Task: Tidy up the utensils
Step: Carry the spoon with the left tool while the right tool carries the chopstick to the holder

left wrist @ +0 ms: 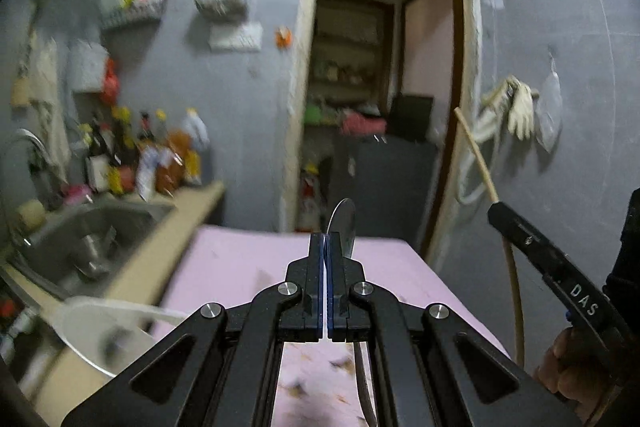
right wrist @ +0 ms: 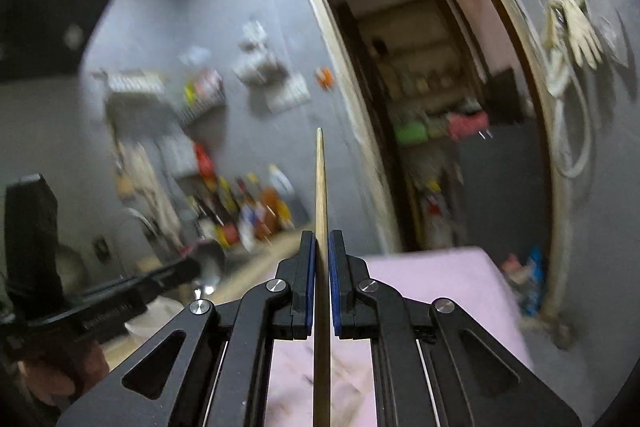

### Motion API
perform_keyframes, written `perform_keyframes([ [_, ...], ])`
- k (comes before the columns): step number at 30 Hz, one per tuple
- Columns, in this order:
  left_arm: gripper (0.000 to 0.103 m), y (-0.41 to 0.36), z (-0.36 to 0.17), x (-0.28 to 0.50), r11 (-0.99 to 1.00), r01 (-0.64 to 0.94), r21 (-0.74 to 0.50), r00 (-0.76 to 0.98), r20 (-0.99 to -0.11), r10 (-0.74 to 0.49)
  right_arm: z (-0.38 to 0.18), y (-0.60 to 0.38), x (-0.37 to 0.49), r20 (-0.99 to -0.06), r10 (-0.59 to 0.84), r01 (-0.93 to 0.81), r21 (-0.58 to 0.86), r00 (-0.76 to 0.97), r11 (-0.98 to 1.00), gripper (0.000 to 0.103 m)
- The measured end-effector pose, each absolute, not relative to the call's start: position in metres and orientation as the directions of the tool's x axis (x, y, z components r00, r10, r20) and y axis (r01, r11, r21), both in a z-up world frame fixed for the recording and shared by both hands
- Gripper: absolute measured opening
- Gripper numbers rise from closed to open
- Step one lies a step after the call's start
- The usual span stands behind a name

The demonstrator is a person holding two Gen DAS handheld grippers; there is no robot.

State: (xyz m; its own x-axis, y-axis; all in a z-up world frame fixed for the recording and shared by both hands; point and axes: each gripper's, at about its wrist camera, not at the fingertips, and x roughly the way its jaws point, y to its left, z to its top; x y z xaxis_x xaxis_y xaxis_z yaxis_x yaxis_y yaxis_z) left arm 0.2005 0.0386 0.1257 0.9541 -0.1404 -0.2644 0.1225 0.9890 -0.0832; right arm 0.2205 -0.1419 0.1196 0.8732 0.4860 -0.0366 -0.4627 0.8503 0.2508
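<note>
In the left wrist view my left gripper (left wrist: 325,239) is shut on a metal spoon (left wrist: 342,225). The spoon's bowl sticks up past the fingertips and its handle runs down under the jaws. At the right edge of that view my right gripper (left wrist: 495,214) holds a long wooden chopstick (left wrist: 478,151) that points up and left. In the right wrist view my right gripper (right wrist: 320,237) is shut on the chopstick (right wrist: 320,183), which stands straight up between the blue pads (right wrist: 308,267). My left gripper (right wrist: 188,271) shows at the left, held in a hand. Both grippers hang above a pink-covered table (left wrist: 240,267).
A steel sink (left wrist: 92,227) with a tap is set in the counter on the left, with bottles (left wrist: 160,155) behind it. A white round container (left wrist: 100,327) sits at the counter's near end. An open doorway (left wrist: 384,87) lies ahead, and gloves (left wrist: 520,107) hang on the right wall.
</note>
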Motion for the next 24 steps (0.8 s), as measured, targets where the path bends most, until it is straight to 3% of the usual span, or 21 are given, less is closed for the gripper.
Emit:
perform_keyframes([
  [7,0.000,0.109,0.157,0.187,0.995,-0.001,-0.096,0.986,-0.165,-0.015,0.151,-0.086,0.218,0.170,0.523,-0.550,0.248,0.835,0.797,0.005],
  [10,0.000,0.143,0.160,0.184,0.990,-0.070,-0.122,0.989,-0.138,0.053,0.157,-0.061,0.221,0.218,0.533,-0.575,0.274,0.818,0.771,0.005],
  [16,0.000,0.207,0.153,0.184,0.954,-0.249,-0.169,0.967,-0.102,0.234,0.153,-0.021,0.236,0.247,0.541,-0.594,0.345,0.804,0.726,0.005],
  [24,0.000,0.230,0.119,0.199,0.932,-0.320,-0.170,0.946,-0.115,0.304,0.132,0.009,0.252,0.197,0.485,-0.523,0.377,0.852,0.765,0.005],
])
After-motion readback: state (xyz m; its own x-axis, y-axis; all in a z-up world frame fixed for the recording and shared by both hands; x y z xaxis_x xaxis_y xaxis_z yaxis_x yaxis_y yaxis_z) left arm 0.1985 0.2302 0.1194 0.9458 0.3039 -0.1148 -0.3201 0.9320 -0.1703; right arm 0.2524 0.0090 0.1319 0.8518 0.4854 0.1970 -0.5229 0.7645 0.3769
